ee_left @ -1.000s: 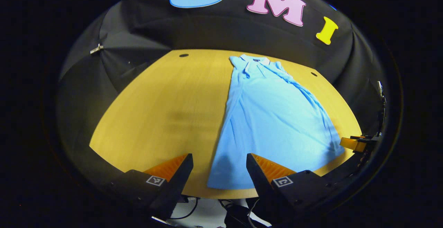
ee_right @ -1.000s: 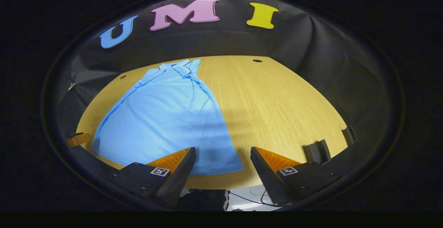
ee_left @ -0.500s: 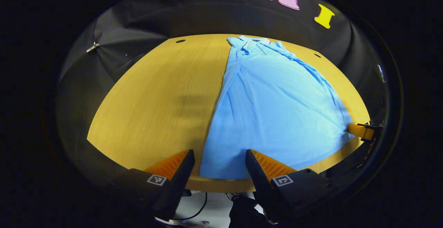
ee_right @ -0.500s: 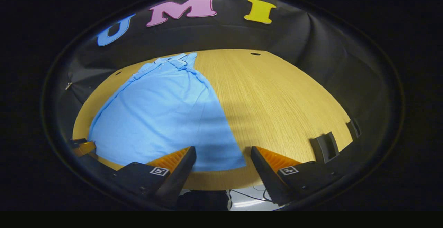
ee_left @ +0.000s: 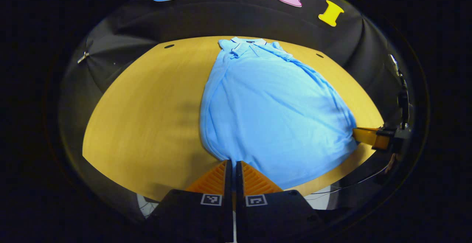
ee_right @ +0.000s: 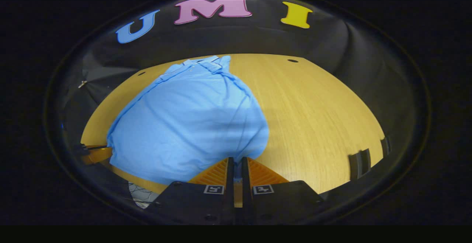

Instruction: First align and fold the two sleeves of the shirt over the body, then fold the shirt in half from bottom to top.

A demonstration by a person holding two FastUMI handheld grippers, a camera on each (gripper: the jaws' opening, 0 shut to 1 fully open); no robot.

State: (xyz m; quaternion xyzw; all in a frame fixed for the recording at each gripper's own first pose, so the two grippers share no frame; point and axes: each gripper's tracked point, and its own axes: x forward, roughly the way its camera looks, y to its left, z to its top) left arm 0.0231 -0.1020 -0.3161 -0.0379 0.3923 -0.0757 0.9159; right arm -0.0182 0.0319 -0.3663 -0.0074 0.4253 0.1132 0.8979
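item: light blue polo shirt (ee_left: 273,106), sleeves folded over the body, lying on the table (ee_left: 147,106) with collar at the far edge. since the earlier frame your open tongs have closed, and the hem corners bunch inward. your left tongs (ee_left: 232,167) and right tongs (ee_right: 238,163) each clench a near hem corner.

Wood-grain desk (ee_left: 147,99) with small dark holes (ee_left: 169,46) near its far edge. Black cloth wall (ee_left: 121,47) behind, with a metal clip (ee_left: 82,56). Two dark brackets (ee_right: 359,160) on the desk's right edge.
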